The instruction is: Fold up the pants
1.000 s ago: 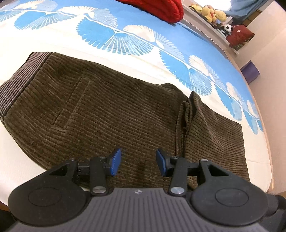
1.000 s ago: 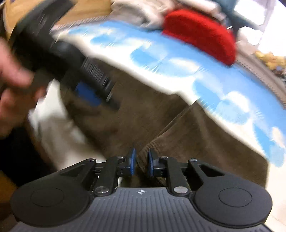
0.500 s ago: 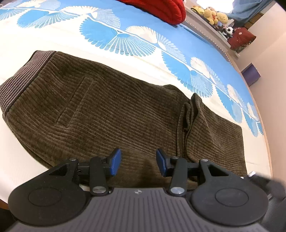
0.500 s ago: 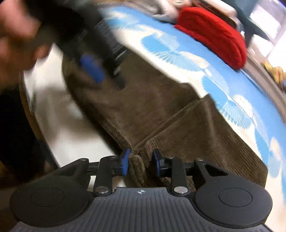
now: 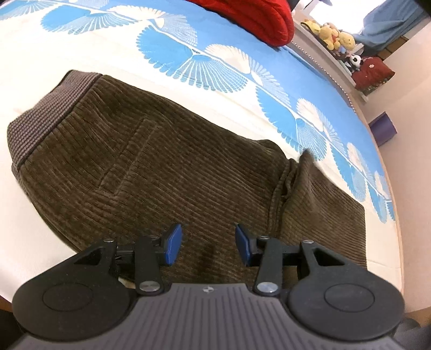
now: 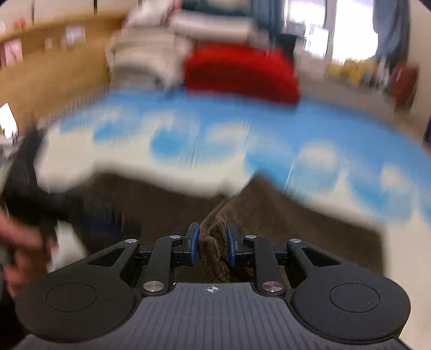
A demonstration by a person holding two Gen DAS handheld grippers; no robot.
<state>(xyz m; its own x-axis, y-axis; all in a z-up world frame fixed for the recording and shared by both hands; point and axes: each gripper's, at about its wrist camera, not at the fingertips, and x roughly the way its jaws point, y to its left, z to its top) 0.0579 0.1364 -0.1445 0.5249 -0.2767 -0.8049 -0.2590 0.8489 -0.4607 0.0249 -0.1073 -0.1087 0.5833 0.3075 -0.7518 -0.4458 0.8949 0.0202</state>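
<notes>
Brown corduroy pants lie across the blue-and-white bed cover, with the ribbed waistband at the left and the legs folded back at the right. My left gripper hovers open over the near edge of the pants, nothing between its blue pads. In the blurred right wrist view, my right gripper is shut on a bunched fold of the pants, raised slightly off the bed. The other gripper and a hand show as a blur at the left.
A red cushion lies at the far side of the bed, beside pale folded bedding. Plush toys sit on a ledge at the back right. A purple box stands on the floor past the bed's right edge.
The right gripper has rolled and risen a little, and a thick fold of corduroy now sits between its pads. The left gripper stays open in nearly the same spot.
</notes>
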